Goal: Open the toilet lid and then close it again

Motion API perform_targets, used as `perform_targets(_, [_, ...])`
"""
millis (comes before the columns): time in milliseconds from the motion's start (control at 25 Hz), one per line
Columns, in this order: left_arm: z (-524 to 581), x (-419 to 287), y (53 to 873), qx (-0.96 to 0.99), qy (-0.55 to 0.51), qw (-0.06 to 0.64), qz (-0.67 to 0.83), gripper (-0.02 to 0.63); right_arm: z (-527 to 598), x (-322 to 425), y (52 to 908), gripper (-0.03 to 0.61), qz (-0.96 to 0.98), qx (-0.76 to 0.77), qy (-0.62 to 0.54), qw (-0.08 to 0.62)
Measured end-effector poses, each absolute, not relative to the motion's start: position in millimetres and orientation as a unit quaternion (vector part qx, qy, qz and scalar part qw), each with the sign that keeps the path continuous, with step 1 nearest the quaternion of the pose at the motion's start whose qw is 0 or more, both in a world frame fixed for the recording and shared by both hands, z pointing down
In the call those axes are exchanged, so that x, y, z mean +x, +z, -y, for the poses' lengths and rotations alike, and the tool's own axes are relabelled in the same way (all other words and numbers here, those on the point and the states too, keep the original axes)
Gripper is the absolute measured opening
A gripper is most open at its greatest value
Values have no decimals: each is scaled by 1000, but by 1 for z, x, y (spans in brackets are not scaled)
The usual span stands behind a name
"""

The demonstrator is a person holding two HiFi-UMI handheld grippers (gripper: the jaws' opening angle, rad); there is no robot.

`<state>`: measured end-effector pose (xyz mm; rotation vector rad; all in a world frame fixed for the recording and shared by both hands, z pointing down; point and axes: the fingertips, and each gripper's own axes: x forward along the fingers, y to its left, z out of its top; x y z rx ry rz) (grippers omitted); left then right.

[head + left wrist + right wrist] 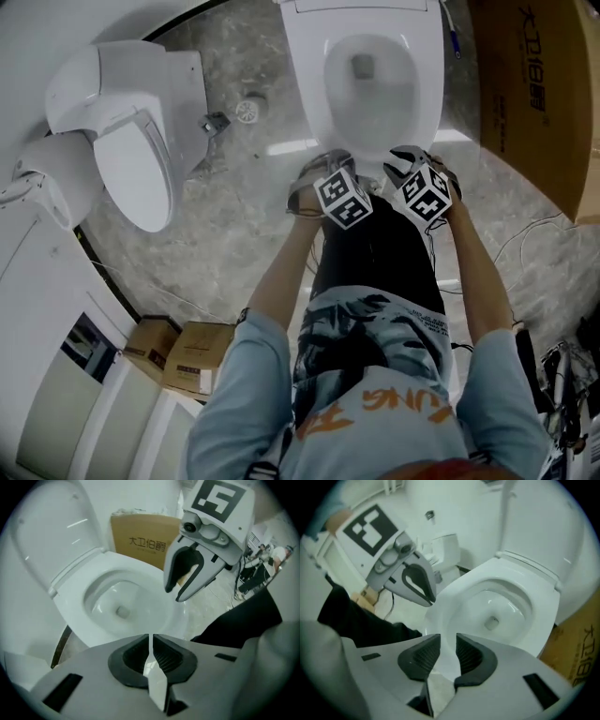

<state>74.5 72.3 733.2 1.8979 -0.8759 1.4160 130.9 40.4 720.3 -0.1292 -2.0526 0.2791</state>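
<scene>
The white toilet (314,103) stands straight ahead with its lid (51,531) raised against the tank and the bowl (497,606) uncovered. Both grippers hang just over the front rim, pointing steeply down. My left gripper (322,167) (150,641) has its jaws drawn together to a thin slit, and nothing shows between the pads. My right gripper (410,161) (448,644) stands beside it with a narrow gap between the pads. Only the white rim below shows through that gap, and the pads hold nothing. Each gripper appears in the other's view: the right gripper (174,595) and the left gripper (430,602).
A second toilet (131,141) with its lid down stands at the left. A large cardboard box (539,94) leans at the right of the toilet. Small boxes (183,352) sit low at the left. A floor drain (247,111) and cables (534,234) lie on the grey floor.
</scene>
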Motion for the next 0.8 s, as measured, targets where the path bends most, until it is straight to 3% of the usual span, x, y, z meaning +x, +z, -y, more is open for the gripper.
perform_targets(120, [-36, 48, 694, 710, 488, 312, 401, 40, -3, 118, 679, 45, 867, 22, 196, 457])
perform_targets(200, [-4, 26, 663, 704, 455, 303, 453, 32, 29, 107, 651, 14, 878, 68, 218, 421])
perform_targets(480, [96, -19, 531, 726, 291, 287, 552, 26, 127, 55, 524, 14, 909, 179, 266, 265])
perform_targets(640, [170, -57, 452, 728, 245, 197, 610, 26, 196, 32, 458, 14, 921, 227, 249, 194])
perform_targets(800, [221, -82, 383, 722, 221, 121, 645, 28, 246, 20, 411, 14, 926, 261, 204, 184])
